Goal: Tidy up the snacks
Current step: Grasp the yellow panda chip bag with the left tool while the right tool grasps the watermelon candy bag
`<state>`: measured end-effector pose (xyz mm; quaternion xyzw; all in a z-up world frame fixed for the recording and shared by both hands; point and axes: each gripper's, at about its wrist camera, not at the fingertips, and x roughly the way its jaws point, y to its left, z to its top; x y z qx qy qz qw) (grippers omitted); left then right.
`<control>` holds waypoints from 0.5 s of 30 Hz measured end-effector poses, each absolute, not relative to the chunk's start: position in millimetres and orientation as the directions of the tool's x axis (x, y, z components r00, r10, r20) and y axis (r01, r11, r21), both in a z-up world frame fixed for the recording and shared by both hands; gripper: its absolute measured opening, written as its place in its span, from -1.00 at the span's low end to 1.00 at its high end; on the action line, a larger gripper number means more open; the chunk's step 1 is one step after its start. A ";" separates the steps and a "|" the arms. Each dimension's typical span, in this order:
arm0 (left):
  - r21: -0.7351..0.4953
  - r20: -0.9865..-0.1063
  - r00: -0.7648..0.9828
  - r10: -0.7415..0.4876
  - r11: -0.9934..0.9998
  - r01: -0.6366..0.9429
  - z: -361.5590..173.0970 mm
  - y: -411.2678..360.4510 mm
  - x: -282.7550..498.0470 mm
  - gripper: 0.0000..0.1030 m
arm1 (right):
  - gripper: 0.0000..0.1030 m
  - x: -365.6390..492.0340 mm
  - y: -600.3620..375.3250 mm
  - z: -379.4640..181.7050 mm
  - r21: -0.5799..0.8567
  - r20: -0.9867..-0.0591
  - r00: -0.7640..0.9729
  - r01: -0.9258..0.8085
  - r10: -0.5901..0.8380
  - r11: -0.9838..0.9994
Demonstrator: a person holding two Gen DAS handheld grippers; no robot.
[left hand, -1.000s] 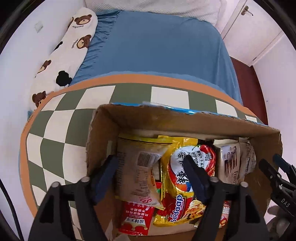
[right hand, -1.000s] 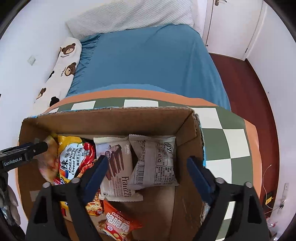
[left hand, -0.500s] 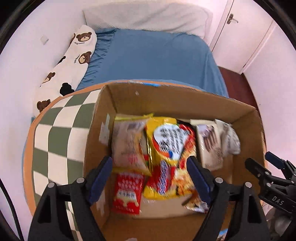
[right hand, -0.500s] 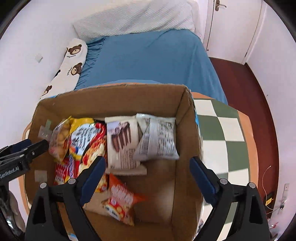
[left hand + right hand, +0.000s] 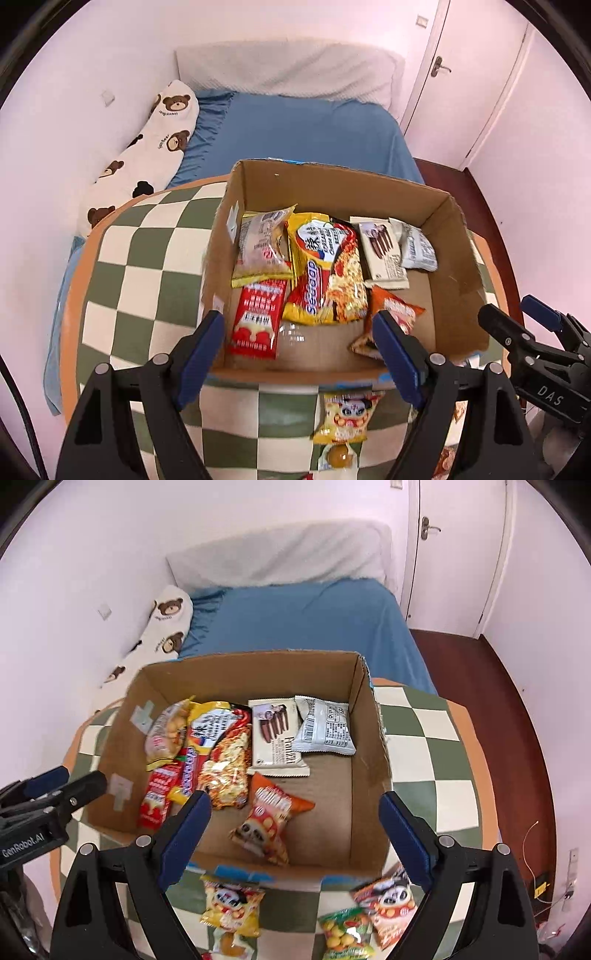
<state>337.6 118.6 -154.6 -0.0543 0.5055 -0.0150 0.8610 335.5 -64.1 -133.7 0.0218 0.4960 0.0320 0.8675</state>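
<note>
A cardboard box stands on the checkered table. Inside lie several packets: a red one, a yellow noodle packet, a white chocolate-stick packet, a white wrapper and an orange packet. In front of the box lie a yellow snack bag, an orange bag and a green bag. My left gripper and right gripper both hover open above the box's near edge, nothing between their fingers.
A bed with a blue sheet and a bear-print pillow lies behind the table. A white door and dark wooden floor are at the right. The right gripper shows at the left view's right edge.
Both grippers have pulled back and risen from inside the box; the whole box and the loose bags before it now show. The left jaws stand slightly wider.
</note>
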 end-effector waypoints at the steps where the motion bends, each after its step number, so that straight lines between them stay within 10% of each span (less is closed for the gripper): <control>1: -0.103 -0.868 0.491 -0.077 0.994 -0.027 -154.0 118.8 331.1 0.58 | 0.82 325.9 -63.8 -129.8 0.082 -0.856 0.509 -0.032 0.087 0.996; 15: -0.128 -0.963 0.231 -0.136 0.990 0.052 -252.9 95.7 238.7 0.58 | 0.83 190.6 -117.6 -205.5 0.159 -0.946 0.310 0.195 0.093 0.968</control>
